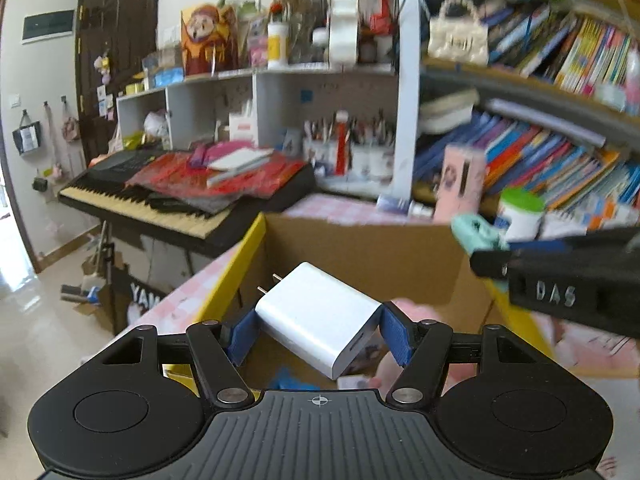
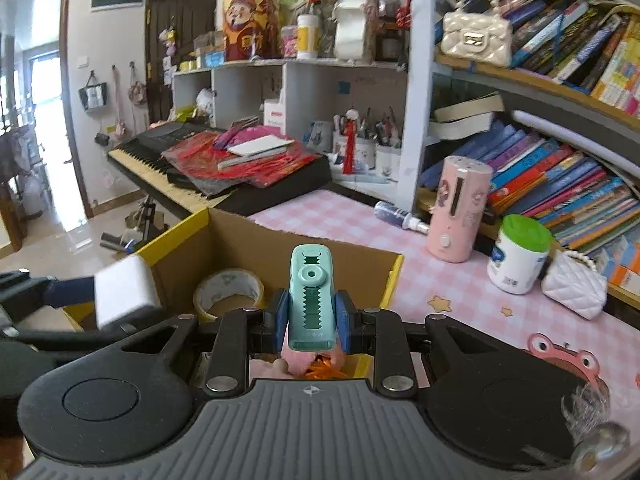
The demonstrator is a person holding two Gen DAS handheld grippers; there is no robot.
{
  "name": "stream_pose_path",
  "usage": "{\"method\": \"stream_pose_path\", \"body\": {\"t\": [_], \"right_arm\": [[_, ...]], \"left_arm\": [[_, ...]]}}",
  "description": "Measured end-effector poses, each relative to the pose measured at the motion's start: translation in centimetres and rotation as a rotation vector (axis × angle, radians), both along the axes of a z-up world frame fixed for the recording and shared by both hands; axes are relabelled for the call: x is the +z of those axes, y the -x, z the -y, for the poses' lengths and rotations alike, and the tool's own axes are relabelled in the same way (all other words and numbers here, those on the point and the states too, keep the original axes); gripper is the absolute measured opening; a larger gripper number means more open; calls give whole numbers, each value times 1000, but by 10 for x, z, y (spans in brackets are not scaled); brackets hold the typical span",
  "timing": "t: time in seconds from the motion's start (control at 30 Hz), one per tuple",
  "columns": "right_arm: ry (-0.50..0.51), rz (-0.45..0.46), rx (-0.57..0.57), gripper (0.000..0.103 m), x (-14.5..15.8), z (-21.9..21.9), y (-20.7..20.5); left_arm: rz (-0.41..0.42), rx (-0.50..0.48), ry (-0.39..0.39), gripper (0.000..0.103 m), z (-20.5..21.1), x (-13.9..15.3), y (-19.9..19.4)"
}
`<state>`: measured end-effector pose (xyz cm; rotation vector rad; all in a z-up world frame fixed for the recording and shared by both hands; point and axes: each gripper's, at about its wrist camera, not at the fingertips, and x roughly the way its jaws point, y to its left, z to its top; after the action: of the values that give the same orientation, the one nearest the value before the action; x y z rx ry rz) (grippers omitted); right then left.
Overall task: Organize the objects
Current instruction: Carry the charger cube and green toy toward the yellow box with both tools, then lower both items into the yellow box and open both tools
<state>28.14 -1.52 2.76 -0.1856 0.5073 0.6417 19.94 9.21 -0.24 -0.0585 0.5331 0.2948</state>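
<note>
My left gripper (image 1: 316, 330) is shut on a white plug charger (image 1: 320, 316), prongs pointing away, held above the open cardboard box (image 1: 360, 248). The charger also shows at the left of the right wrist view (image 2: 124, 292). My right gripper (image 2: 311, 316) is shut on a small teal clip-like gadget (image 2: 311, 296), upright over the same box (image 2: 256, 240). That gadget shows at the right of the left wrist view (image 1: 476, 234) at the tip of the right gripper. A roll of tape (image 2: 228, 292) lies inside the box.
The box sits on a pink checked table (image 2: 452, 288). On the table stand a pink cylinder device (image 2: 456, 212), a green-lidded white jar (image 2: 518, 256), a small bottle (image 2: 396, 214) and a white quilted purse (image 2: 576, 284). Bookshelves (image 2: 560, 176) fill the right; a keyboard piano (image 2: 192, 168) stands behind left.
</note>
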Motion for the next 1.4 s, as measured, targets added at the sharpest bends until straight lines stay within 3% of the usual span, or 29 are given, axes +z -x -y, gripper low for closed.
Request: {"method": "stream_pose_path", "body": {"t": [0.27, 0.47, 0.63, 0.77, 1.2, 1.4], "right_arm": [[53, -70, 91, 23, -27, -22, -21], [81, -101, 133, 23, -39, -34, -29], [92, -120, 141, 23, -45, -39, -35], [89, -126, 140, 23, -46, -42, -38], [136, -174, 152, 24, -46, -54, -29], [69, -136, 99, 36, -30, -37, -5]], "left_arm": [[-116, 11, -32, 65, 2, -26, -23], [-136, -1, -37, 66, 1, -30, -33], [-123, -12, -69, 67, 4, -30, -34], [-92, -17, -88, 76, 7, -24, -27], [-29, 7, -75, 86, 4, -5, 13], [5, 47, -43, 89, -2, 4, 33]]}}
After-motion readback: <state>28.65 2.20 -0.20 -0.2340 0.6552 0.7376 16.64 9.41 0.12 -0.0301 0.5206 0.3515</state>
